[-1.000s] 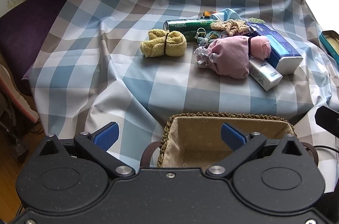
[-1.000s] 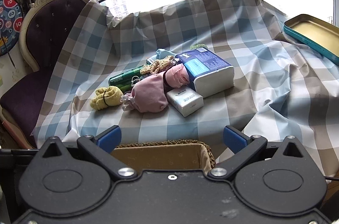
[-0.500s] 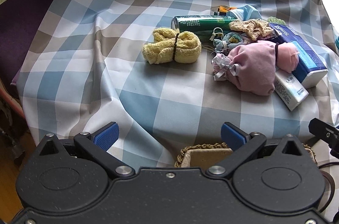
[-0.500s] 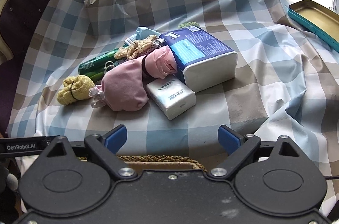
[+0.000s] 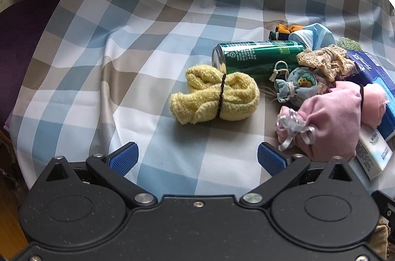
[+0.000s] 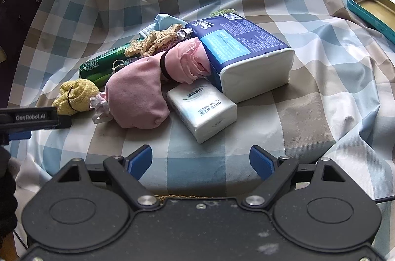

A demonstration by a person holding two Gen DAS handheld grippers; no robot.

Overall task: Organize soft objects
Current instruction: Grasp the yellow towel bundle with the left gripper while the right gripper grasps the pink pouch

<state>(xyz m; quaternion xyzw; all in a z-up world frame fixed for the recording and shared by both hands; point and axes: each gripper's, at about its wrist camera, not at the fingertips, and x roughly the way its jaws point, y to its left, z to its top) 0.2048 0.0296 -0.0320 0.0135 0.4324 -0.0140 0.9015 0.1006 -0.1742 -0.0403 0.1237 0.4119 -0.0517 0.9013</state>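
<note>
Left gripper spread wide, holding nothing; yellow towel just ahead on checked cloth, touching green can. Right gripper likewise wide, empty; pink bundle ahead-left.

Towel roll lies on the tablecloth, leftmost of the cluster. Can on its side just behind it. Small pouch right of towel roll, in front of can. Cloth bundle right of the pouch, leaning against the large tissue pack. Small tissue pack in front of large pack, touching bundle. Tin tray far right, well apart.
</note>
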